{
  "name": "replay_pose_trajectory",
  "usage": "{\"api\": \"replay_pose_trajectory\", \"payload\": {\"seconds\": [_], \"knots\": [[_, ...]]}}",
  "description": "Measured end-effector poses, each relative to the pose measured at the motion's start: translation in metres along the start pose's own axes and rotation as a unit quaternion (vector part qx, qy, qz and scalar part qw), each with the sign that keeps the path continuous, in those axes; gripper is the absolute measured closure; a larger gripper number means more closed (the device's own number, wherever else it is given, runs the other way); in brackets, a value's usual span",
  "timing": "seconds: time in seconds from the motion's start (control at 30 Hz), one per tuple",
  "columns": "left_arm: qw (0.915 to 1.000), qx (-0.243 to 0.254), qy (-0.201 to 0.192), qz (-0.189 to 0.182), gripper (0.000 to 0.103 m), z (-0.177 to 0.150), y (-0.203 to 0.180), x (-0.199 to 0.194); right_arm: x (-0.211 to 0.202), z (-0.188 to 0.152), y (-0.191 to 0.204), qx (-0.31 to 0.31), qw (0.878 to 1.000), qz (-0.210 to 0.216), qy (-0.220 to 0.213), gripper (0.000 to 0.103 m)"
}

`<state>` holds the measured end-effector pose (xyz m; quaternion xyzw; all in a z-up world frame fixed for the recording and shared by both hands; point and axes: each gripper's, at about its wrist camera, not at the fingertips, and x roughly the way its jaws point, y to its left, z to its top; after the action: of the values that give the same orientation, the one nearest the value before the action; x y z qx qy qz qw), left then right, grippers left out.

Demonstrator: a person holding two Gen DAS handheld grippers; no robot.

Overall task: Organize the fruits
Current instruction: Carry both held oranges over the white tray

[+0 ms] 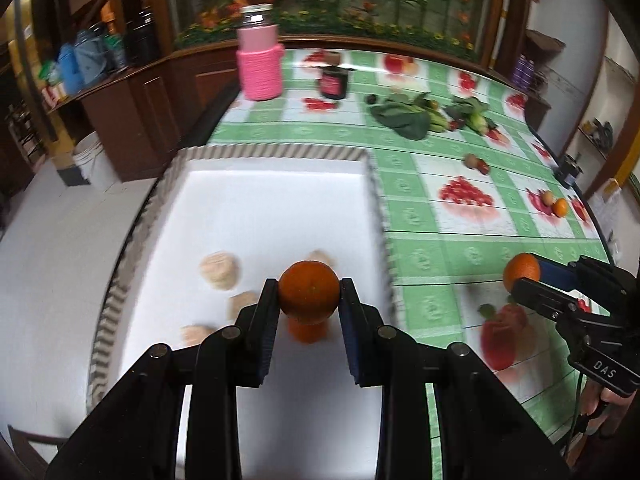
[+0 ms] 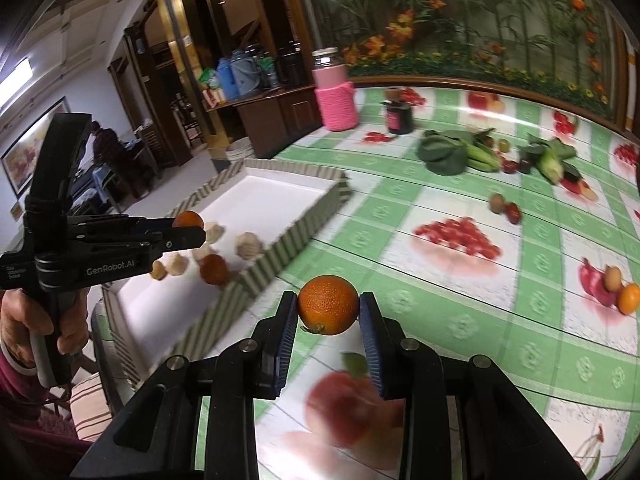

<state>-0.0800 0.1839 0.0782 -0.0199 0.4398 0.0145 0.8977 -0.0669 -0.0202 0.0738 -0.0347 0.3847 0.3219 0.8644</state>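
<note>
Orange fruit fills both our claws: the left claw (image 1: 308, 292) grips 1 orange (image 1: 308, 289) above the white tray (image 1: 276, 152), the right claw (image 2: 329, 310) clamps another orange (image 2: 329, 309) over the bench (image 2: 460, 304).

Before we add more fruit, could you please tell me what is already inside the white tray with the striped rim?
Inside the white tray with the striped rim lie several pale beige round fruits and one orange. The left hand-held gripper and its orange cover part of the floor.
</note>
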Motion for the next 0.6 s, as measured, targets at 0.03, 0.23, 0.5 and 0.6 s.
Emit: {"api": "replay_pose_trajectory", "payload": {"seconds": [0.03, 0.23, 0.5, 0.6], "knots": [[1.0, -0.004, 0.0, 0.003, 0.076, -0.001, 0.005, 0.0, 0.003, 0.002, 0.007, -0.006, 1.0, 0.004, 0.002, 0.071], [0.999, -0.038, 0.0, 0.024, 0.076, -0.002, 0.042, 0.002, 0.02, 0.009, 0.044, -0.04, 0.999, 0.028, 0.012, 0.071], [0.9976, -0.056, 0.006, 0.041, 0.076, -0.005, 0.066, 0.016, 0.042, 0.012, 0.081, -0.07, 0.996, 0.052, 0.03, 0.071], [0.9971, -0.06, 0.006, 0.046, 0.076, -0.005, 0.07, 0.02, 0.05, 0.013, 0.09, -0.078, 0.995, 0.059, 0.038, 0.071]]}}
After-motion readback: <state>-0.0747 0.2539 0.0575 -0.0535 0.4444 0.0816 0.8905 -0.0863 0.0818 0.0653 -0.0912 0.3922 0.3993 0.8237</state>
